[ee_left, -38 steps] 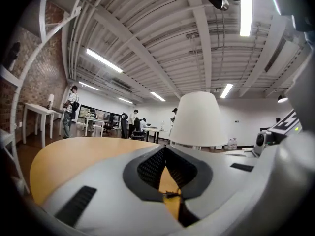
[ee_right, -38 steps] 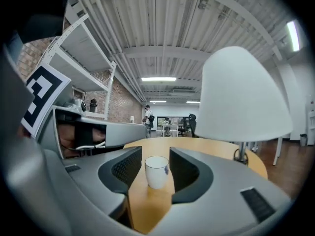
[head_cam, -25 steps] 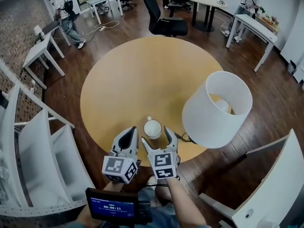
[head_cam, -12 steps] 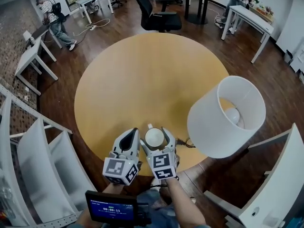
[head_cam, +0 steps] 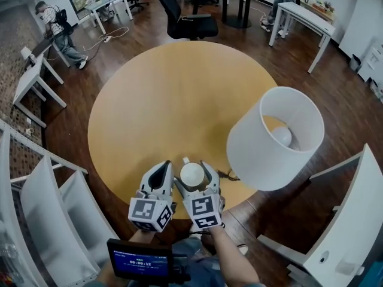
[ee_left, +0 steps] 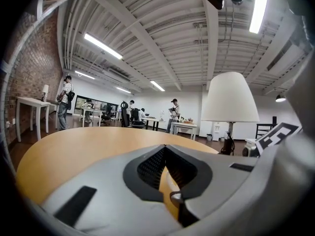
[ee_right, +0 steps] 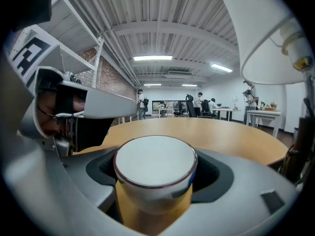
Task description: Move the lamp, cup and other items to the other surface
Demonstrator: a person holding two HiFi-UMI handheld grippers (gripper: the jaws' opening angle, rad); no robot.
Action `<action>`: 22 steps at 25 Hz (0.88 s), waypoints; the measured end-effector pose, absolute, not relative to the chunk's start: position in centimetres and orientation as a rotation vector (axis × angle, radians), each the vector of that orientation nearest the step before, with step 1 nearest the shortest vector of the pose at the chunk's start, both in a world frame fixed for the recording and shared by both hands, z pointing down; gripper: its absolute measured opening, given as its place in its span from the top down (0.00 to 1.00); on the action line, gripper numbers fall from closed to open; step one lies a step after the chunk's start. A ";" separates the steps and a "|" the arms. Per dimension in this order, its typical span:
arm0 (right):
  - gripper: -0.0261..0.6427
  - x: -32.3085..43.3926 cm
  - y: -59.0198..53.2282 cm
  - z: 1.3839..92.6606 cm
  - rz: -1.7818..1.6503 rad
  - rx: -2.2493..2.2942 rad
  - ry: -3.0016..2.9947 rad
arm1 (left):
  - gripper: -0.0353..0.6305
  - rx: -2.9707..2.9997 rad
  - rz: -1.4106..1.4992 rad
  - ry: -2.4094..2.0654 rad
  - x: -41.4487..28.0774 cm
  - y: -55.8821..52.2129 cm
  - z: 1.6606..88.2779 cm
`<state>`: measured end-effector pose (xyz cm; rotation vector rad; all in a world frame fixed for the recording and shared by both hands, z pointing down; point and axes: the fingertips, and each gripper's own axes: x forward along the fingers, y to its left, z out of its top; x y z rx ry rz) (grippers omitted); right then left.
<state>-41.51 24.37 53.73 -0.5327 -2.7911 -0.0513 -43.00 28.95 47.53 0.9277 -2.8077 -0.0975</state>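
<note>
A white cup [head_cam: 192,173] with a dark rim stands near the front edge of the round wooden table [head_cam: 173,94]. My right gripper [head_cam: 194,170] is shut on the cup [ee_right: 155,163], one jaw against each side. Just left of it my left gripper [head_cam: 163,167] is shut and holds nothing; in the left gripper view its jaws [ee_left: 165,149] meet at the tips. A lamp with a white shade [head_cam: 272,139] stands at the table's right edge, right of the cup; the lamp [ee_left: 230,98] shows in the left gripper view and its shade [ee_right: 266,33] in the right gripper view.
White shelving [head_cam: 42,190] stands at the lower left and white furniture [head_cam: 353,220] at the lower right. A black office chair [head_cam: 185,23] sits beyond the table. White desks and people are at the far back. The lamp's cord [head_cam: 230,175] lies beside the cup.
My right gripper has slid forward around the cup and its jaws have drawn in against it. The left gripper stays shut beside it. The head view shifted slightly.
</note>
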 end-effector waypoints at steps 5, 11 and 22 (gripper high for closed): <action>0.36 -38.9 22.5 53.2 -0.038 -0.481 -2.817 | 0.93 1.007 -0.084 -2.783 -41.1 26.5 47.6; 0.36 -35.4 16.9 52.2 -0.018 -0.307 -2.863 | 0.93 1.158 -0.080 -2.688 -38.1 20.8 48.3; 0.36 -24.4 0.5 50.0 -0.024 0.150 -2.886 | 0.93 1.556 -0.053 -2.479 -27.9 4.3 47.3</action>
